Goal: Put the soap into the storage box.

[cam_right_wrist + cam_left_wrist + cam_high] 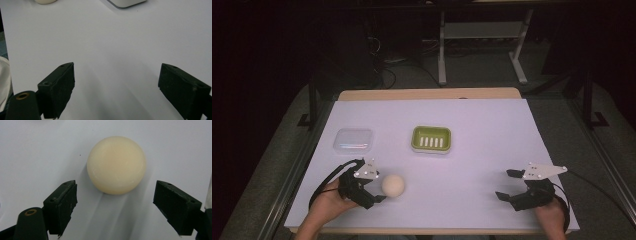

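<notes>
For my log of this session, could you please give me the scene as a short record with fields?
surface: white sheet over a wooden table
round thing: cream ball, on the sheet, untouched
left gripper: open, low behind the ball; the ball lies just ahead of its fingers, not between them
right gripper: open, nothing between its fingers, over bare sheet
green dish: slotted, white rimmed, beyond the ball near the middle
clear box: lidded, to the left of the dish
likely next move: left gripper closes in on the ball

Ball (393,185): plain cream. Soap dish (431,139): lime green, white slotted insert. Lidded box (354,139), left of dish: clear. Worktop (472,165): white sheet, tan far edge.
</notes>
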